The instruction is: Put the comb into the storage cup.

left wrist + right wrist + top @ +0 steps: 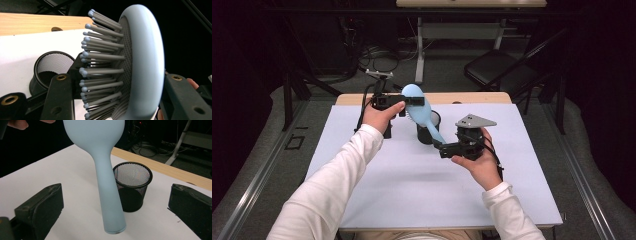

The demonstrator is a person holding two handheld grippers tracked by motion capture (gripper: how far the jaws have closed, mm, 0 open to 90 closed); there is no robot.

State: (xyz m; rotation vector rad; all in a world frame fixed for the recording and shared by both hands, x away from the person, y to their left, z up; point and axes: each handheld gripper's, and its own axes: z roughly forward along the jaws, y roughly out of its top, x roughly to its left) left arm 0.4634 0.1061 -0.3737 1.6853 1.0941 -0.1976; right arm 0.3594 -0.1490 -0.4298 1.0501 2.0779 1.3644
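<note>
A white sheet covers most of the bench (412,190); a strip of pale wood shows along its far edge, at the upper middle of the high view. Behind it the room is dark: grey floor, tangled cables at the upper centre, the legs of another table, and a black folding chair (497,67) at the upper right.

Near the centre of the high view stands a black mesh cup (428,131), round, open-topped and finely perforated. Above and in front of it a pale blue hairbrush (419,107) is held in the air, smooth and matte, with an oval head and a long handle that widens slightly to a flat end. In the left gripper view its grey, ball-tipped bristles stick out from a dark textured pad.

The left hand-held gripper (409,101), at the upper centre, is pinching the brush head, one jaw among the bristles and one on the smooth back. The right hand-held gripper (443,149), centre right, has its jaws spread wide on either side of the handle end without touching it.
</note>
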